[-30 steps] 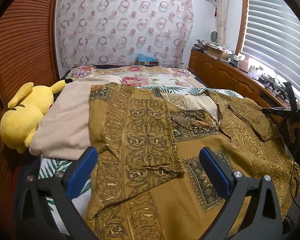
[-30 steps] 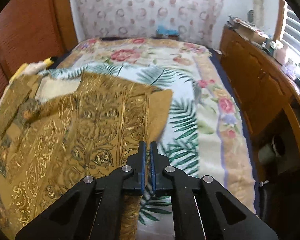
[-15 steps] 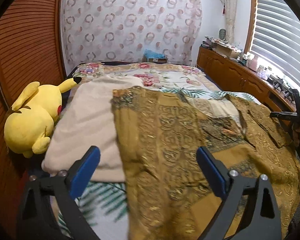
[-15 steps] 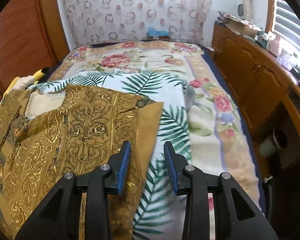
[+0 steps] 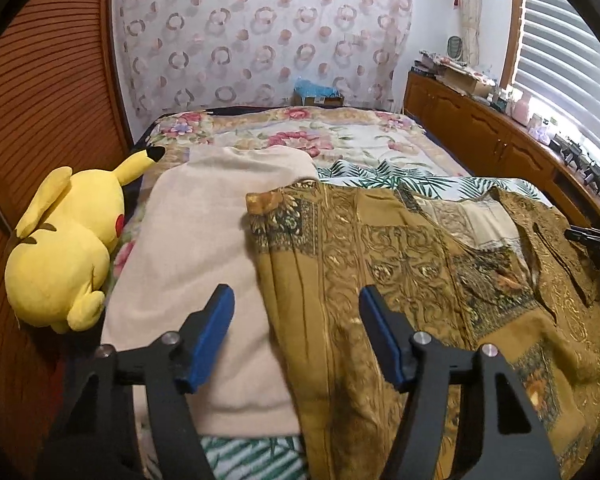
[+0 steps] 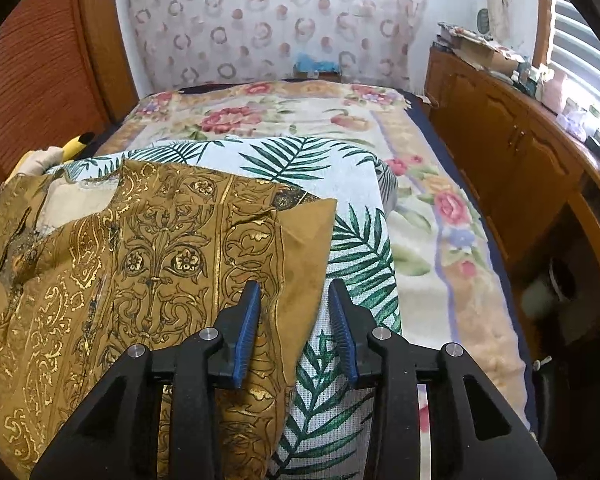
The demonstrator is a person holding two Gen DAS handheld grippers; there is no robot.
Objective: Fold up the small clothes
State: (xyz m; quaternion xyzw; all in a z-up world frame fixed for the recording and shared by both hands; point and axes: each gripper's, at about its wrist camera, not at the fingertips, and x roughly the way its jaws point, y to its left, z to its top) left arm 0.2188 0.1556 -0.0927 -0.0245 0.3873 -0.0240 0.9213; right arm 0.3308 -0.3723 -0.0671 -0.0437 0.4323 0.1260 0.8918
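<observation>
A mustard shirt with gold ornament print (image 5: 400, 248) lies spread on the bed, its sleeves folded inward. My left gripper (image 5: 296, 304) hovers over the shirt's left edge. Its blue pads (image 5: 220, 320) are closing, with that edge below and between them but not pinched. The right gripper (image 6: 295, 292) stands open over the shirt's right edge (image 6: 300, 248), the fabric lying loose under its left pad. In the left wrist view the right gripper's tip (image 5: 592, 236) shows at the far right.
A yellow plush toy (image 5: 64, 240) lies at the left against the wooden wall. A beige cloth (image 5: 204, 248) sits beside the shirt. The palm-leaf bedcover (image 6: 352, 248) shows to the right, and a wooden cabinet (image 6: 500, 140) runs along the bed.
The left gripper has moved left to the shirt's left edge and its jaws have narrowed. The right gripper has opened and let go of the shirt's right side.
</observation>
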